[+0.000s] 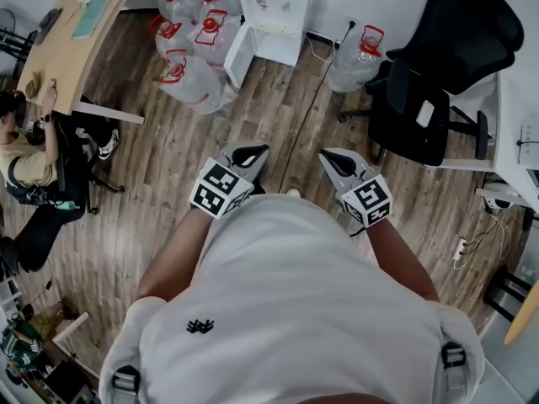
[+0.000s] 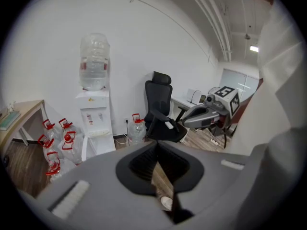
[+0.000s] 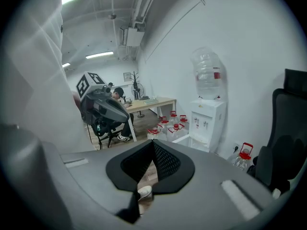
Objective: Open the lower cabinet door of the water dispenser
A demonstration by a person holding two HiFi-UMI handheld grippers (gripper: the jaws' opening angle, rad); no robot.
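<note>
You stand on a brown wood-plank floor (image 1: 278,133). A white water dispenser (image 1: 278,11) sits on it at the wall. Just left of that, clear plastic water jugs with red caps (image 1: 189,49) crowd together. A lone clear jug (image 1: 358,57) stands to its right, near a black office chair (image 1: 429,99). A thin black cable (image 1: 307,108) crosses the planks, and what looks like a white power strip (image 1: 459,249) lies far right.

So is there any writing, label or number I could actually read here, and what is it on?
Nothing in these views reads as clear text.
Water dispenser: yellow sticker on its front, too small to read.
Bottle on top of it: red label band, blurred.
White shirt: small black logo, no legible letters.
Cubes: black-and-white square patterns, not words.
</note>
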